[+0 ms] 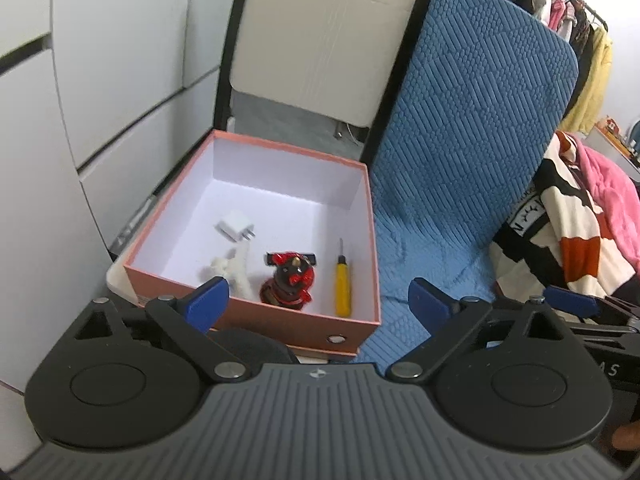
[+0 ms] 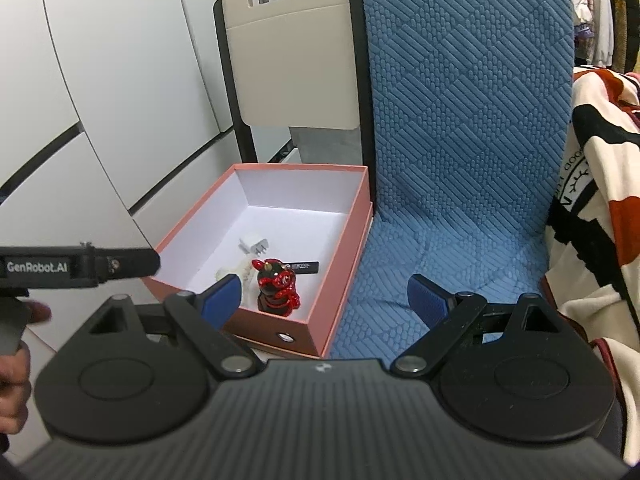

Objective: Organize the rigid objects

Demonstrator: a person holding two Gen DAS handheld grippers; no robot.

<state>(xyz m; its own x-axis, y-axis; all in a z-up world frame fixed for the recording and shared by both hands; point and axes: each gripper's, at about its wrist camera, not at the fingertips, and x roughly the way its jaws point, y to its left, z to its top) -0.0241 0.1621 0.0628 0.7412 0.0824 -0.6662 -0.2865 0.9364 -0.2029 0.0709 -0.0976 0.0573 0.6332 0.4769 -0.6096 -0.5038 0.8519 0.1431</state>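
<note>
The left gripper [image 1: 318, 302] has its two blue fingers [image 1: 208, 300] spread wide apart, and they hold nothing. The right gripper [image 2: 324, 300] is the same, with its blue fingers [image 2: 222, 298] wide apart and nothing between them. Both grippers hang in the air near the front of a pink box [image 1: 372, 248] that is white inside. The box has no lid on it. In the box, near the front wall, stands a little red and black toy figure [image 1: 290, 282]. Just behind the toy lies a small black bar [image 1: 310, 258] with tiny writing on it. To the right of the toy lies a screwdriver [image 1: 343, 280] with a yellow handle, its thin metal tip pointing to the back of the box. To the left of the toy lies a white fuzzy thing [image 1: 236, 270], and I cannot tell what it is. Behind that sits a white plug [image 1: 236, 228] with its metal pins showing. The back half of the box is bare. The box sits next to a blue bumpy cushion [image 1: 460, 160] that covers a seat and its back. A cream board [image 1: 320, 40] with a slot near its top stands behind the box. White cupboard doors [image 1: 100, 60] are on the left. A cloth with cream, black and orange patches [image 1: 568, 232] lies on the right
</note>
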